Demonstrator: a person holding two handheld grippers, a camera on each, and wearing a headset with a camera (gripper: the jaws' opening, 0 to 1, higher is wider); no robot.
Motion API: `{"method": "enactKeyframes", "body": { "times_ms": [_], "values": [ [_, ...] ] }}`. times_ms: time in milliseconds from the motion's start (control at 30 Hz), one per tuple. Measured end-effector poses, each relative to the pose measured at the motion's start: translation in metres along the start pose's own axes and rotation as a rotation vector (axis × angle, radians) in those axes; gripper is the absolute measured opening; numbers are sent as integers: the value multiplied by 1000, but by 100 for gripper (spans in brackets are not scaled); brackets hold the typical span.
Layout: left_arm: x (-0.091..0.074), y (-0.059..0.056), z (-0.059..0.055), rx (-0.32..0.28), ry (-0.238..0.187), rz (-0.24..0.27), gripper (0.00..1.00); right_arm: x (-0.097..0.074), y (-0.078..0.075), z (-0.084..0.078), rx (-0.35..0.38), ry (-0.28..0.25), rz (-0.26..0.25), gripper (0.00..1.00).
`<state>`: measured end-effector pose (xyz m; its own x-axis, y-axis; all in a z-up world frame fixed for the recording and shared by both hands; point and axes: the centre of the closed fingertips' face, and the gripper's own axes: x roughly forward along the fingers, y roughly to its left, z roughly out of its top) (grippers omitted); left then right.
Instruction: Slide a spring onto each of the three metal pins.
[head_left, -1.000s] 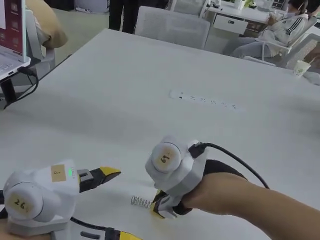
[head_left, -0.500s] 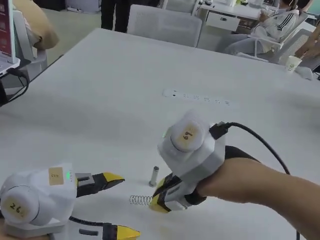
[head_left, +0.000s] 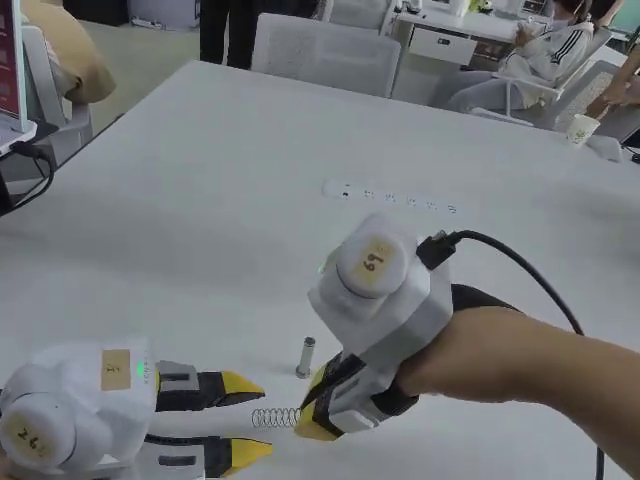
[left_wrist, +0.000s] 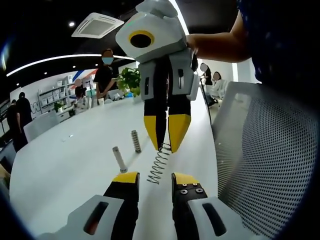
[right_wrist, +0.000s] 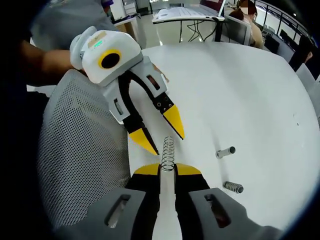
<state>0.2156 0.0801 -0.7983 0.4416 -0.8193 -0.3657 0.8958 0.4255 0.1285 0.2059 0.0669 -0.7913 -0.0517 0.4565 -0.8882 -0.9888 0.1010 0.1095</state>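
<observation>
My left gripper (head_left: 262, 415) has moved in, open around the thin steel coil spring (head_left: 275, 417) my right gripper (head_left: 308, 426) pinches, probably for handover

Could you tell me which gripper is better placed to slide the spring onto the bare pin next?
Probably the right. The right gripper is shut on one end of the spring, and the bare pin stands close by. The left gripper is open and holds nothing.
</observation>
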Motion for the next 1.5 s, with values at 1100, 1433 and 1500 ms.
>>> {"method": "enactKeyframes", "body": {
  "times_ms": [1100,1433,1500],
  "values": [
    [-2,0,9,-215,-64,-35,2,-17,1,26,-42,-81,-22,8],
    [-4,-2,12,-253,-99,-47,1,-15,2,28,-73,-84,-2,9],
    [-4,-2,14,-255,-104,-50,1,-15,3,29,-79,-84,2,9]
  ]
}}
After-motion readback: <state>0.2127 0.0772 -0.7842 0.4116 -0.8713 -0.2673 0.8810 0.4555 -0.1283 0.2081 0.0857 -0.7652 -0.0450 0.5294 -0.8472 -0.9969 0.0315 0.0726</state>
